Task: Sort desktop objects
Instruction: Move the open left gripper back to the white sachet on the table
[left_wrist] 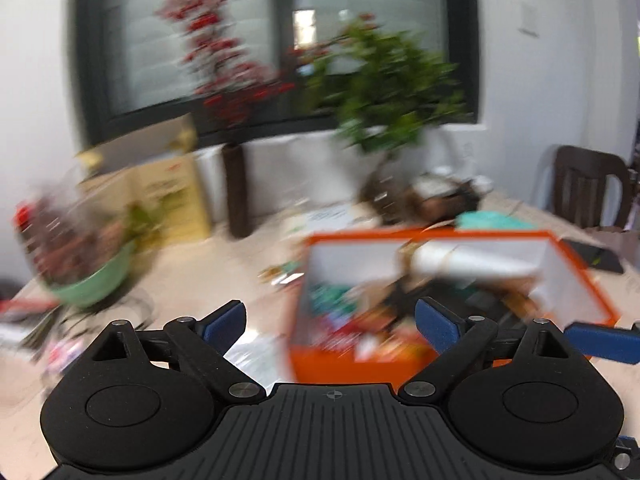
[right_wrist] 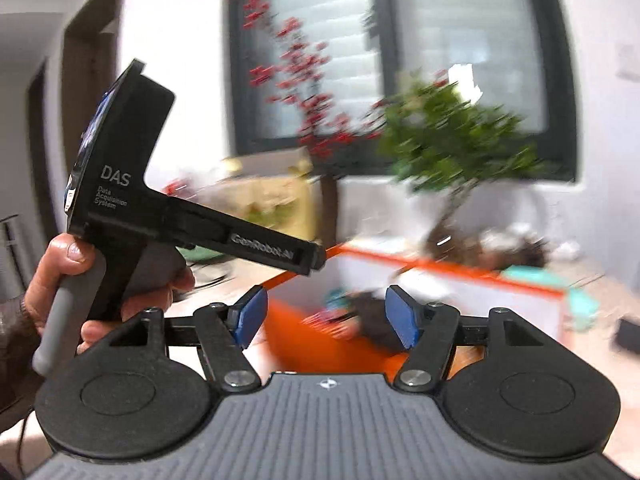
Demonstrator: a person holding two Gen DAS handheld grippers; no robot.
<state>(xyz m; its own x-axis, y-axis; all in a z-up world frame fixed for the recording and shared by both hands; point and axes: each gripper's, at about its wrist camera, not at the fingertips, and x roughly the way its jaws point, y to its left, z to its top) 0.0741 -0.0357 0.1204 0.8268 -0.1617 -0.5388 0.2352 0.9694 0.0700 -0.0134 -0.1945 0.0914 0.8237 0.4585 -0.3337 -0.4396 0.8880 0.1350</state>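
Two grippers are in play: the left gripper (left_wrist: 330, 322) has its blue pads spread wide with nothing between them, and the right gripper (right_wrist: 326, 316) is likewise parted and empty. One orange box (left_wrist: 360, 362) sits just ahead of both, to the right of the left gripper's line, packed with jumbled small objects (too blurred to count). Around it spreads a pale table (left_wrist: 192, 280) with one green bowl (left_wrist: 94, 286) at left, two plants, a dark-framed window (left_wrist: 280, 40) and one chair (left_wrist: 586, 188).
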